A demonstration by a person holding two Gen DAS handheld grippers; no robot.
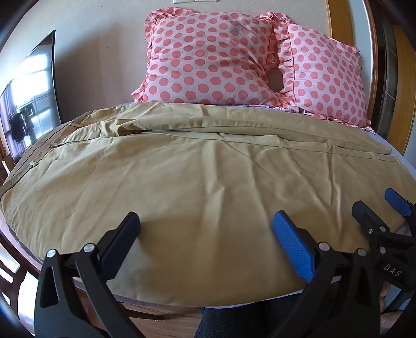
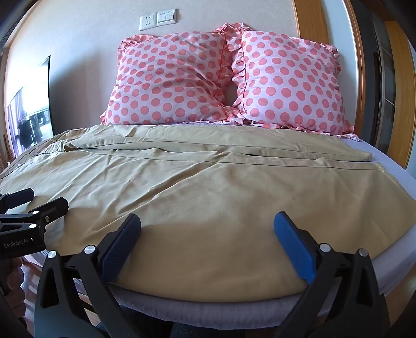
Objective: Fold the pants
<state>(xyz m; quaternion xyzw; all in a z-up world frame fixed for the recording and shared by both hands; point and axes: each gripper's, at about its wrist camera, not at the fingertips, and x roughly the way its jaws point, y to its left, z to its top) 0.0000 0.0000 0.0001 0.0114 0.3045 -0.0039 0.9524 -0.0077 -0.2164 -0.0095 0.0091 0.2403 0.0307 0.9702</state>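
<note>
A: Where are the pants?

B: The tan pants (image 1: 197, 166) lie spread flat across the bed (image 2: 384, 158), waistband to the left, leg ends to the right. One leg lies far, close to the pillows, the other near, and its near edge reaches the bed's near rim.

A: And the left claw?

B: The left claw (image 1: 205, 228) hovers over the near leg with its fingers wide apart, nothing between them. One finger is black (image 1: 122, 241), the other blue (image 1: 292, 247).

A: The right one?

B: The right claw (image 2: 206, 228) is likewise spread apart above the near edge of the pants, empty. In the left wrist view it shows at the right edge (image 1: 382, 208), fingers parted, just beside the left claw.

A: What else is on the bed?

B: Two pink polka-dot pillows (image 2: 169, 78) stand against the far wall, side by side and touching. The fabric is creased, with wrinkles running across the near leg.

A: Anything around it?

B: A dark screen (image 1: 31, 96) at the far left, and a socket and switch plate (image 2: 158, 18) on the wall above the pillows.
</note>
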